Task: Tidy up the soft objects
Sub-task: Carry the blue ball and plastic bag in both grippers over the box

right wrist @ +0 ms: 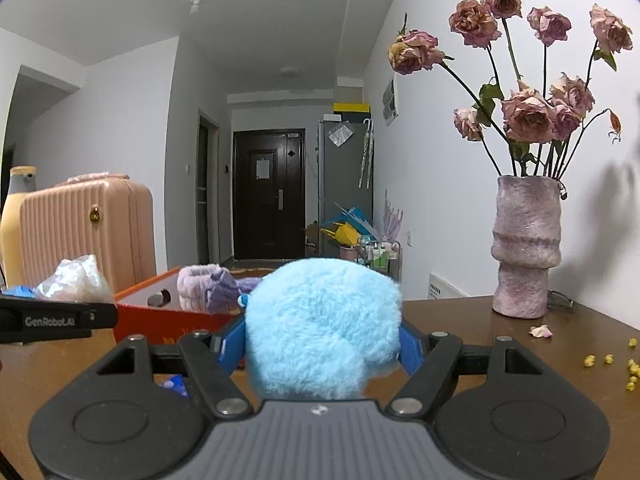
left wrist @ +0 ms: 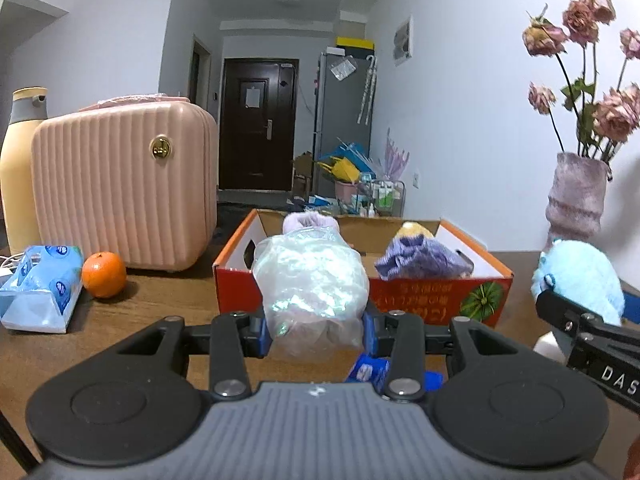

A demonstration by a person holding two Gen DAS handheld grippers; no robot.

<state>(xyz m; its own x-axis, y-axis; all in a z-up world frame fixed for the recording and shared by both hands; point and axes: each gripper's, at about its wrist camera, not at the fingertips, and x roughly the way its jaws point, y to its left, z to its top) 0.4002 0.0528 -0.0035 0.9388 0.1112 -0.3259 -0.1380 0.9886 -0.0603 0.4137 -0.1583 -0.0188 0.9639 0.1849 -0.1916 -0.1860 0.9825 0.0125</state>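
My left gripper is shut on a clear plastic bag with soft pale fabric inside, lifted above the wooden table in front of an orange cardboard box. The box holds a lilac fluffy item, a purple knitted cloth and something yellow behind it. My right gripper is shut on a fluffy light-blue plush toy, held above the table to the right of the box. The plush and the right gripper also show at the right edge of the left wrist view.
A pink ribbed case and a cream bottle stand at back left, with a tissue pack and an orange in front. A vase of dried roses stands at right, with petals and yellow bits on the table.
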